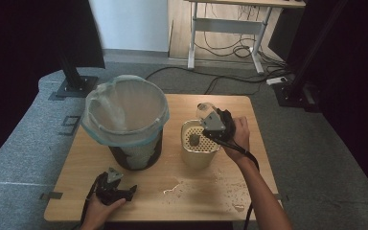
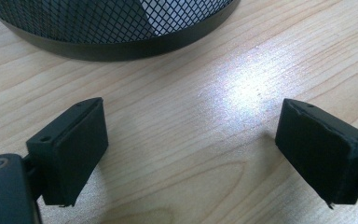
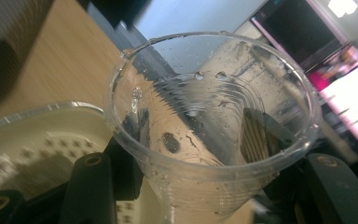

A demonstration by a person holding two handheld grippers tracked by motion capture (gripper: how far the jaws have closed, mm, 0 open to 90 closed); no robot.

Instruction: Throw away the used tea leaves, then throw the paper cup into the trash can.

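1. Pinching a clear, droplet-speckled plastic cup between the jaws of the right gripper, held tilted just above the cream round container with a perforated insert, right of centre on the wooden table.
2. Resting near the table's near-left edge, left gripper with jaws spread wide on nothing.
3. Standing just beyond: black mesh bin with clear liner.

Lined mesh bin (wet table)
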